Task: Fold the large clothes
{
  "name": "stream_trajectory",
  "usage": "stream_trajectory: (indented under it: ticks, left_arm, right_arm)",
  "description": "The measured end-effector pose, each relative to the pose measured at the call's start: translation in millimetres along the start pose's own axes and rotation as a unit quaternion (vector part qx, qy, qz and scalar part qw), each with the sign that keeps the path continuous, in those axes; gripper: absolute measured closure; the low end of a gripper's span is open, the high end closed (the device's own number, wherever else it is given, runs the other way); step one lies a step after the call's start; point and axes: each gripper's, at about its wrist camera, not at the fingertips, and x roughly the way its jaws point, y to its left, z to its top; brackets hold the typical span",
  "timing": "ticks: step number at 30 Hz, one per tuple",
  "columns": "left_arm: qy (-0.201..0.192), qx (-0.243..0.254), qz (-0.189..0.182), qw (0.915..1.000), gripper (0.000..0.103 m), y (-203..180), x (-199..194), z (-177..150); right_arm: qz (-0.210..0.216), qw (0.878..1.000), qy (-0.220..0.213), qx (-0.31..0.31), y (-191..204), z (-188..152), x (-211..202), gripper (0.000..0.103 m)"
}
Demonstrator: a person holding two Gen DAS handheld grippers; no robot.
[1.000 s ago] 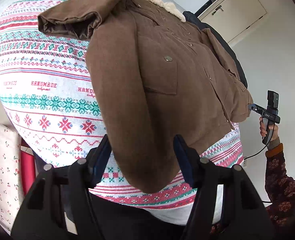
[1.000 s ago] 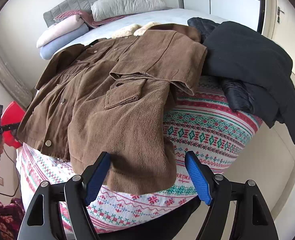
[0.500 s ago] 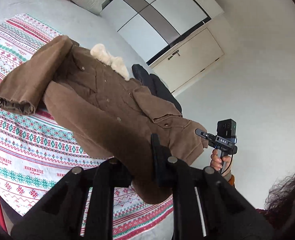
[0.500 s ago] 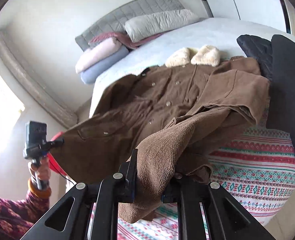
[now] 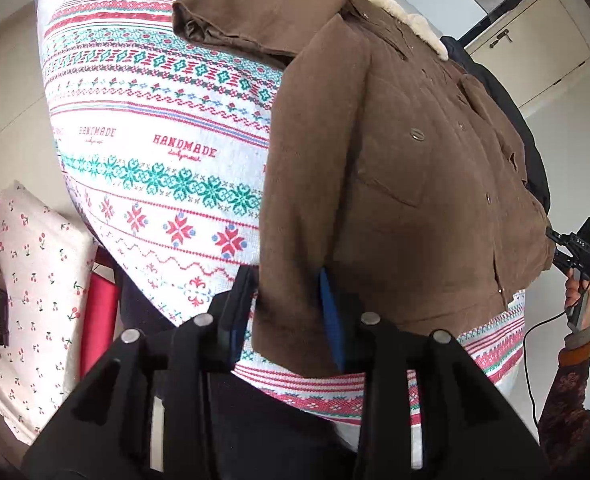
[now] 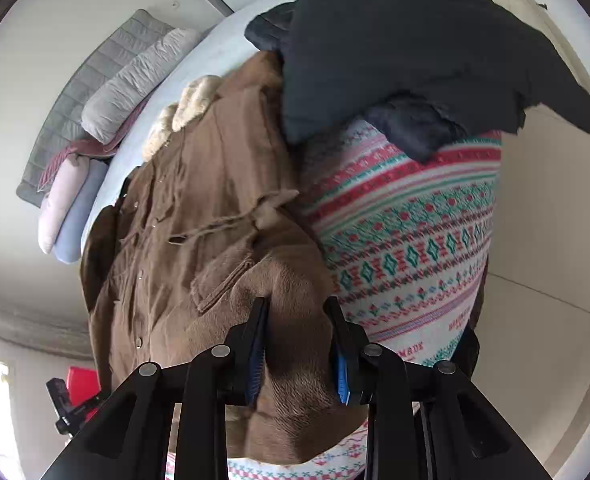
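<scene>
Brown corduroy coat (image 5: 407, 168) laid front-up across a knitted-pattern bedspread (image 5: 155, 152) banded in red, green and white, with the printed word HANDMADE repeated in one band. The coat has a cream fleece collar (image 5: 407, 12) at 1 o'clock in the left wrist view, metal snap buttons and a flap pocket; one sleeve is folded back over the chest, its open cuff at 12 o'clock.

Left gripper (image 5: 285, 312): the black jaws with blue pads have just been opening and now stand partly spread on either side of the coat's hem corner; the soft ribbed cloth lies between them, and the pads do not visibly press it.

Right gripper (image 6: 297, 344): its jaws have likewise just been opening; a thick bunched fold of the same coat fills the gap between the blue pads, and whether they pinch it cannot be told.

A black padded jacket (image 6: 407, 48) is heaped at 1 o'clock in the right wrist view, touching the coat's shoulder. Grey and pastel pillows (image 6: 135, 80) are stacked at 10 o'clock against a quilted headboard (image 6: 75, 92). A cherry-print cushion (image 5: 31, 292) sits at 8 o'clock in the left wrist view.
</scene>
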Motion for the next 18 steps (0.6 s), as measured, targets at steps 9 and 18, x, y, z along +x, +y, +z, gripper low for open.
stream_trajectory:
  ticks: [9, 18]
  left_arm:
    - [-0.028, 0.115, 0.031, 0.9925, 0.036, -4, -16, -47]
    - [-0.056, 0.177, 0.073, 0.9798, 0.036, -20, 4, -58]
  right_arm:
    - [-0.070, 0.986, -0.086, -0.123, -17, -72, -48, 0.040]
    - [-0.115, 0.968, -0.104, -0.195, -12, -94, 2, 0.040]
